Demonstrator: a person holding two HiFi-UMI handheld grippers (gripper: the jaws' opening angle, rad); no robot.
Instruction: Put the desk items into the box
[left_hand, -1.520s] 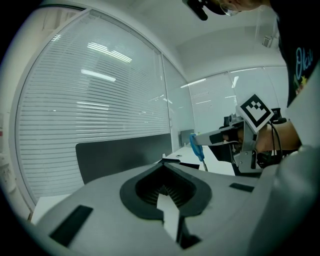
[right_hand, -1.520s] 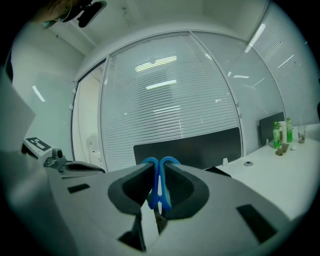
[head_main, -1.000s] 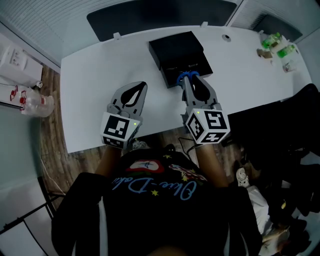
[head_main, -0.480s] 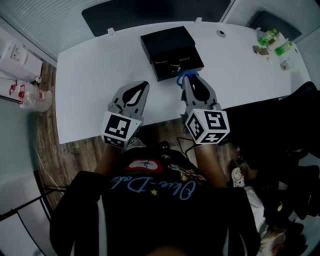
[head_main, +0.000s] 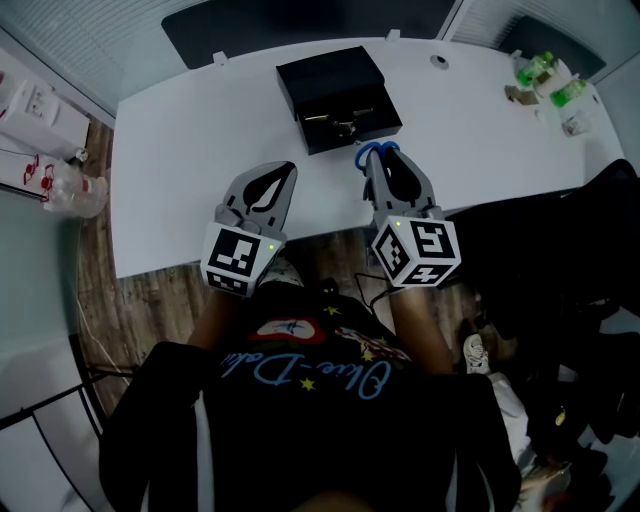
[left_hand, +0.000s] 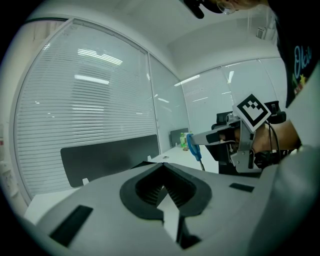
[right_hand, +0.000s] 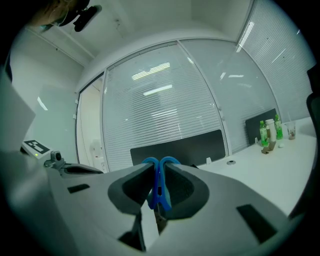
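A black open box (head_main: 331, 82) sits on the white desk (head_main: 190, 150), with small metallic items lying in its near part. My right gripper (head_main: 377, 157) is shut on a pair of blue-handled scissors (head_main: 376, 151), just in front of the box's near right corner and apart from it. In the right gripper view the blue handles (right_hand: 158, 191) stand upright between the jaws. My left gripper (head_main: 283, 173) hovers over the desk's near edge, left of the box, shut with nothing in it. The left gripper view shows its tips (left_hand: 163, 165) meeting, and the scissors (left_hand: 193, 146) off to the right.
Green bottles (head_main: 548, 84) and small items stand at the desk's far right corner. A dark panel (head_main: 300, 20) runs behind the desk. A cable hole (head_main: 438, 62) lies right of the box. A plastic bottle (head_main: 68, 192) is on the floor at left; dark clutter fills the right.
Both grippers have drawn back toward the desk's near edge. The scissors, earlier over the box's front wall, now hang a little in front of it.
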